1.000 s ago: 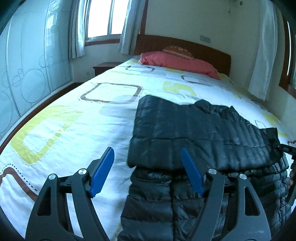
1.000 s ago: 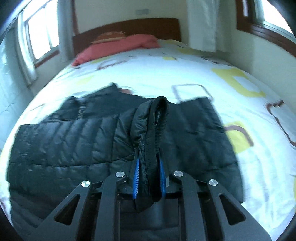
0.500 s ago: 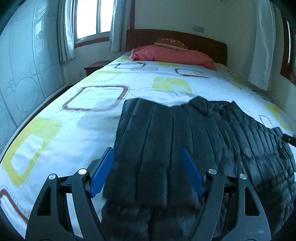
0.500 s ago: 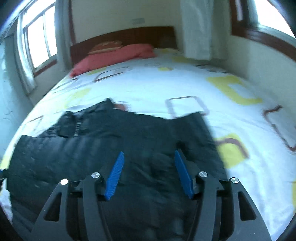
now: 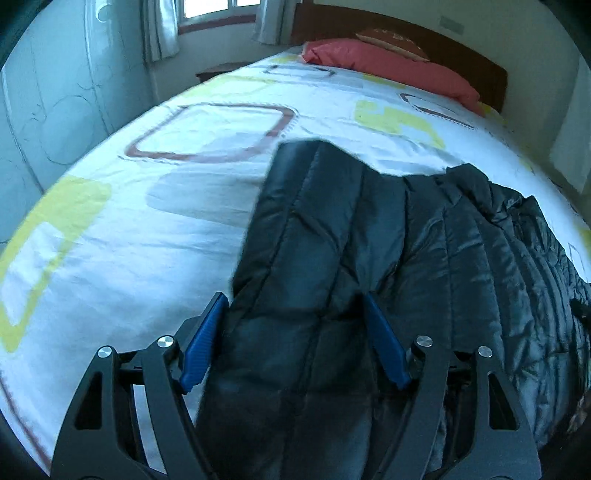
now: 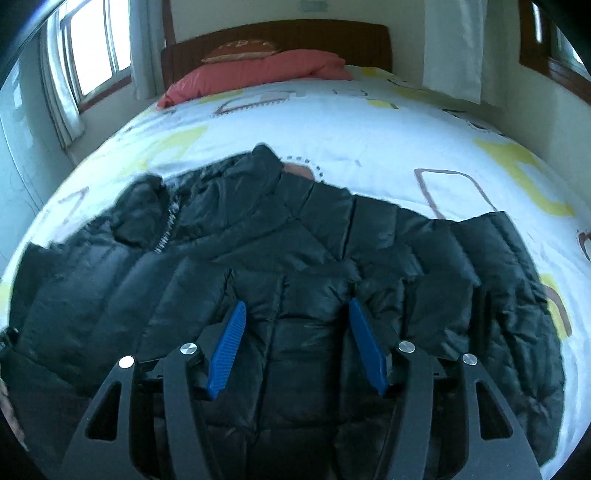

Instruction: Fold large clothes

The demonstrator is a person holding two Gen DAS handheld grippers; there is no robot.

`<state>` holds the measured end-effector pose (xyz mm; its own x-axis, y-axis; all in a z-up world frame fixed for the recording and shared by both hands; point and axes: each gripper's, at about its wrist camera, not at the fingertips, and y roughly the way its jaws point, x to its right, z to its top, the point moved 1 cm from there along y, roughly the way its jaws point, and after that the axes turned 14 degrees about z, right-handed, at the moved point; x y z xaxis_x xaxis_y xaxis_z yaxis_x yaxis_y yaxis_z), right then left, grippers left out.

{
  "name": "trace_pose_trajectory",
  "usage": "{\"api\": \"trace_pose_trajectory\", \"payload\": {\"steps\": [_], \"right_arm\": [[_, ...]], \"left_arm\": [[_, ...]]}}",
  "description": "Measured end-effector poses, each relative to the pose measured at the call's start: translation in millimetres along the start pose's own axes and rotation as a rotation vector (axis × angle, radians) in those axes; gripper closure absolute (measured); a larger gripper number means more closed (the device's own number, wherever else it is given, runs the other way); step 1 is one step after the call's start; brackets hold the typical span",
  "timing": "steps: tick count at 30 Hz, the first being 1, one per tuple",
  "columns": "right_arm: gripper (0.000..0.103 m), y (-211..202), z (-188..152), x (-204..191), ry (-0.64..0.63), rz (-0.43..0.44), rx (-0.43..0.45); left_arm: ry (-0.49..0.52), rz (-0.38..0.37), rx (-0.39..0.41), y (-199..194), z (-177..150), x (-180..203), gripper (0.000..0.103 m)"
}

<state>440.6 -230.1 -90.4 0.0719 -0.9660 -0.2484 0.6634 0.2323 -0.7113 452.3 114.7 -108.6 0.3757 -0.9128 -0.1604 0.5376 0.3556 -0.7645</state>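
Our left gripper [image 5: 293, 341] has its blue pads spread wide, with a folded slab of the black puffer jacket [image 5: 369, 258] lying between and beneath them; the pads straddle it but we cannot tell whether they press its edges, and nothing looks pinched. Our right gripper [image 6: 295, 345] also stands apart, holding nothing, the quilted fabric simply lying under the gap.

From the left gripper the jacket runs away toward twelve o'clock and spreads to three o'clock, its near edge reaching six; the bare bedspread [image 5: 129, 240] lies from nine to eleven. From the right gripper the jacket stretches from nine across to three, collar and zipper [image 6: 166, 229] near ten o'clock. So we judge its long axis runs across the bed, side to side, and each hand sits over its own end.

The jacket's near hem is cut off behind both gripper frames, and its far right end in the left view is dark. The pink pillow [image 6: 258, 72] and headboard [image 6: 277, 35] sit at twelve.
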Motion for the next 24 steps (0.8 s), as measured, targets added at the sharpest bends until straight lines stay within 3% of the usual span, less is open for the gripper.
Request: {"api": "trace_pose_trajectory", "payload": {"steps": [2,4,6,9,15,17,20,24], "right_arm": [[0.045,-13,-4,2,-0.006,-0.015,0.035],[0.045,-19,-14,5,-0.014,-0.054,0.046],[0.045,-3,-25,11,-0.017,-0.083,-0.003],[0.04,6,-27,21,0.008,-0.045,-0.025],[0.04,-34,-35,19,-0.017,-0.079,0.004],[0.04,-18,-47,27,-0.018,-0.083,-0.047],[0.038,-14,-49,31,-0.006,-0.078,-0.031],[0.039,-34,-47,32,0.022,-0.052,-0.016]], "left_arm": [[-0.026,0.003,0.049,-20,-3,-6,0.03],[-0.052,-0.04,0.091,-38,-12,-9,0.03],[-0.052,-0.098,0.107,-45,-22,-2,0.03],[0.049,-0.053,0.042,-21,-29,17,0.029],[-0.058,-0.097,0.064,-42,-26,-9,0.033],[-0.047,-0.075,0.039,-31,-29,-9,0.033],[-0.018,-0.056,-0.001,-10,-36,0,0.032],[-0.029,-0.066,-0.006,-25,-34,-7,0.033]]}}
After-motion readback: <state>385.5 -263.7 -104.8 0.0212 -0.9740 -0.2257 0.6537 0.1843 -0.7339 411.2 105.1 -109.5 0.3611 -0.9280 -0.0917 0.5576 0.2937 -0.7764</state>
